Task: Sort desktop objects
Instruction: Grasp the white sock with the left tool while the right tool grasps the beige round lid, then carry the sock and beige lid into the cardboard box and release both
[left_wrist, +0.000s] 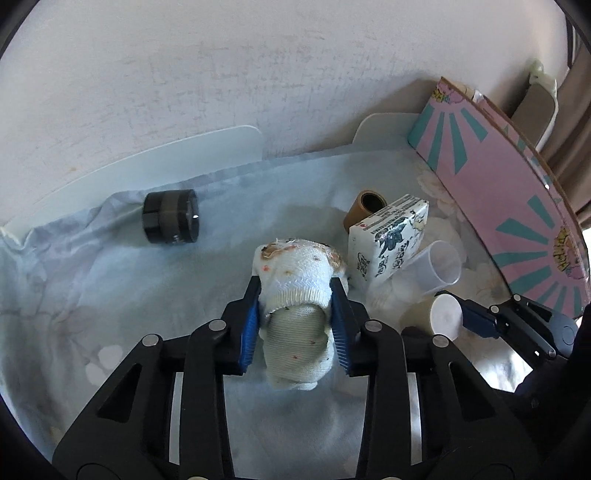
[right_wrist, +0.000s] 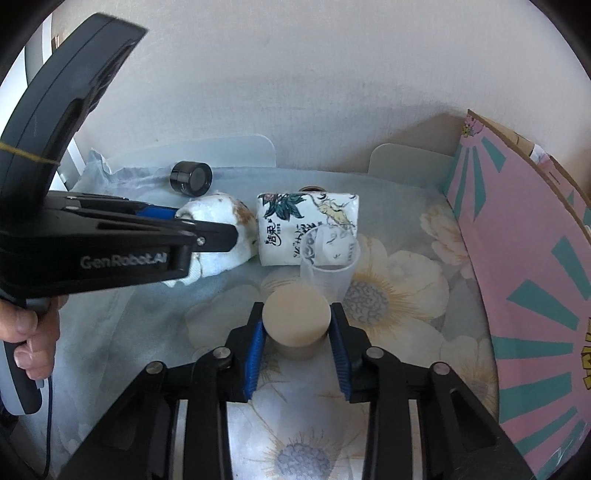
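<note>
Two grabs at once: left gripper fingers clamped on the sock roll, right gripper fingers clenched round the beige jar, both over the worktop. Best lift each straight up, squeeze steady. Tissue pack sits just right of the sock, clear cup just behind the jar, crowding both. Black jar lies well left of the pack, pink box walls off its right
</note>
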